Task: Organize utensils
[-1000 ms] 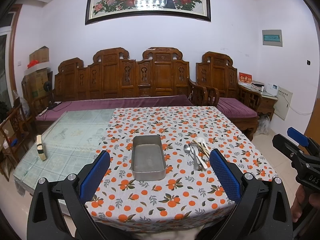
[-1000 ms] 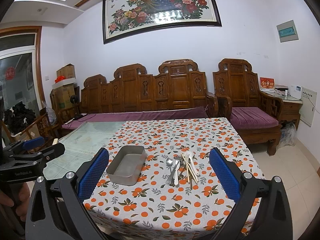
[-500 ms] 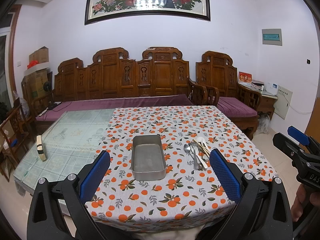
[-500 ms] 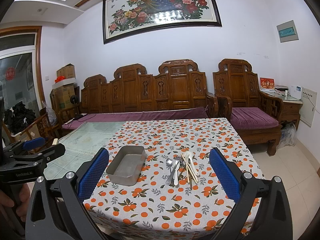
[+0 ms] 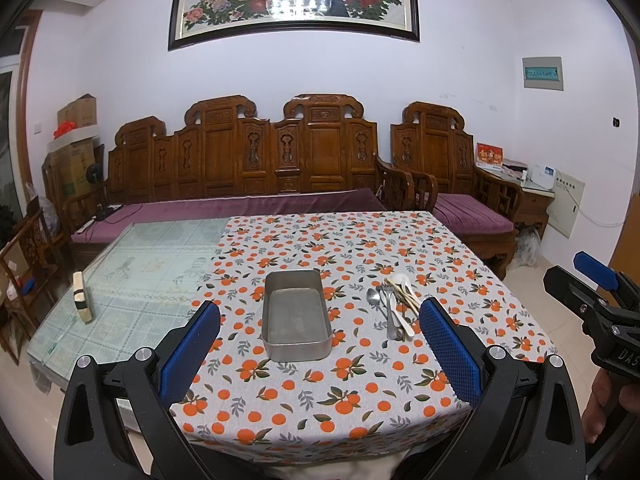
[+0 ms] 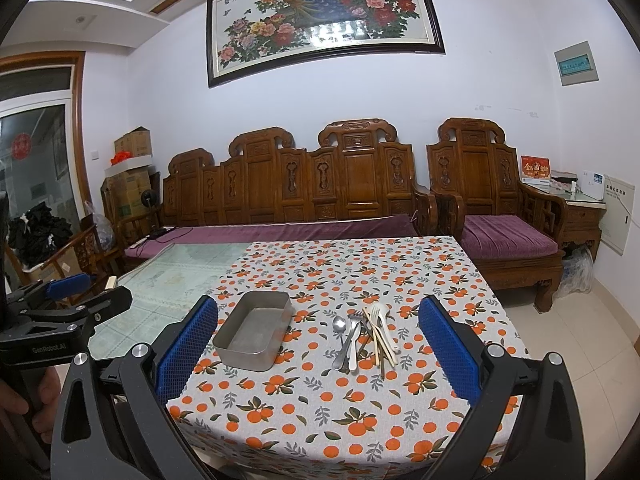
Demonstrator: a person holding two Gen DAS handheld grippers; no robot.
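- A rectangular grey metal tray [image 5: 296, 316] is set on the orange-patterned tablecloth [image 5: 360, 400], long axis running away from the cameras
- A pile of metal and pale utensils [image 6: 366, 334] is laid just right of it, handles toward the near edge
- The left gripper [image 5: 320, 354] and right gripper [image 6: 318, 350] are held released, nothing grasped, short of the table

A rectangular metal tin [image 5: 295, 318] sits open and upright on the tablecloth [image 5: 360, 240], near the table's front edge. Just to its right, apart, lies a loose pile of utensils [image 5: 394, 306]: metal spoon, fork, white spoon, chopsticks.
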